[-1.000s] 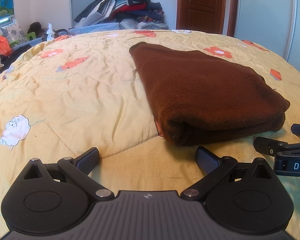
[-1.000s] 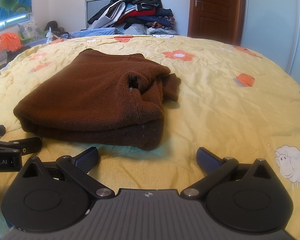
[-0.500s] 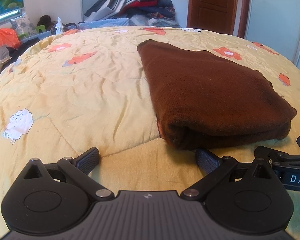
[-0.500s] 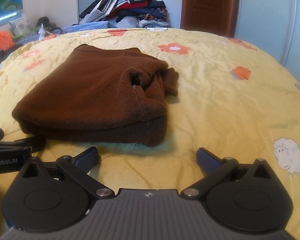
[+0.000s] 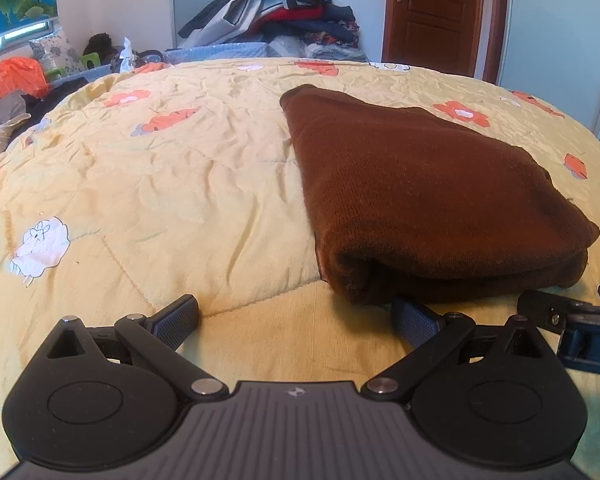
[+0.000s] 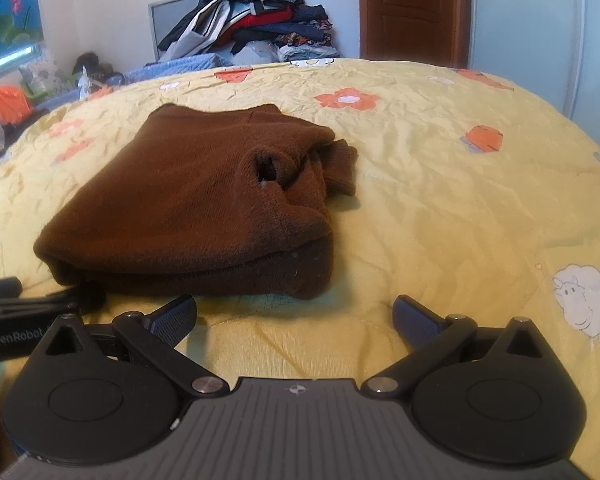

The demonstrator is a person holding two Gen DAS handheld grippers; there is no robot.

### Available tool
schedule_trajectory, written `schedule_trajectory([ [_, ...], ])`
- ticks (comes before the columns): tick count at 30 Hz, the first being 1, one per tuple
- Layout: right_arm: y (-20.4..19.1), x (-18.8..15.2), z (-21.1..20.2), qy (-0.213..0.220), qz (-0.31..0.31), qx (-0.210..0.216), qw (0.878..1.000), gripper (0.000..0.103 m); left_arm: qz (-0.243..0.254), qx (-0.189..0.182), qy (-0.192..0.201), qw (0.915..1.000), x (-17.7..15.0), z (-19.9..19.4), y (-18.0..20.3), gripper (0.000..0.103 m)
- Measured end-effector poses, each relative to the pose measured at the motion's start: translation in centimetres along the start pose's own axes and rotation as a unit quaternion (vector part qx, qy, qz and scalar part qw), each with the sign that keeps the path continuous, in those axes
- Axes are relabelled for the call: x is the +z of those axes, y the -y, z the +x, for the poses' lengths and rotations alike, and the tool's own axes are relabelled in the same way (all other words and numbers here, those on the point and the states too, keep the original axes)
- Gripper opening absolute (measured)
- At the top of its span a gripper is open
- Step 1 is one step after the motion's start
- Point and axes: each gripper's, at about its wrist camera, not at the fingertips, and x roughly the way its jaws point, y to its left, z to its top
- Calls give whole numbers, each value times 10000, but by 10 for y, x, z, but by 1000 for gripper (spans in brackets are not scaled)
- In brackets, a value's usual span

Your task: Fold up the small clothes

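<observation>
Nearest, the left gripper (image 5: 294, 318) hovers low over the bed with its two black fingers spread wide and nothing between them; its right-hand fingertip sits just at the near edge of the folded dark-brown knit garment (image 5: 420, 196). Likewise the right gripper (image 6: 294, 316) has its fingers spread apart and empty, just short of the garment's near fold. Each gripper shows at the edge of the other's view, the two side by side along that near edge.

Beyond them, the brown garment lies folded in a thick, layered bundle on the yellow quilted bedspread with orange flowers and white sheep (image 5: 160, 184). From the right wrist view, a sleeve or cuff pokes out at its far right corner, and a small opening gapes in the top layer.

Farther back, a heap of mixed clothes (image 5: 276, 8) is piled past the bed's far edge, and a brown wooden door (image 5: 432, 12) stands closed in the far wall.
</observation>
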Motion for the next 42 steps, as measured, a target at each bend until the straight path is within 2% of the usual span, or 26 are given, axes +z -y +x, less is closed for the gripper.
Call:
schedule_trajectory([
  [7, -14, -3, 5, -67, -368, -314, 9988, 103, 9, -17, -11, 10000, 1, -1, 0, 103],
  [26, -13, -5, 5, 38, -323, -335, 9989, 103, 24, -34, 34, 10000, 0, -2, 0, 103],
  [34, -13, -2, 3, -110, -357, -294, 9989, 103, 113, -85, -195, 9997, 4, -5, -1, 103],
  [37, -11, 4, -2, -327, -364, -306, 9983, 103, 25, 91, -381, 9992, 10, -12, -2, 103],
  [40, -9, 10, -21, -109, -240, -443, 9987, 103, 76, 209, -232, 9995, 15, -32, 2, 103],
  [42, -7, 17, -34, -4, -250, -433, 9987, 103, 23, 161, -144, 9998, 21, -45, 2, 103],
])
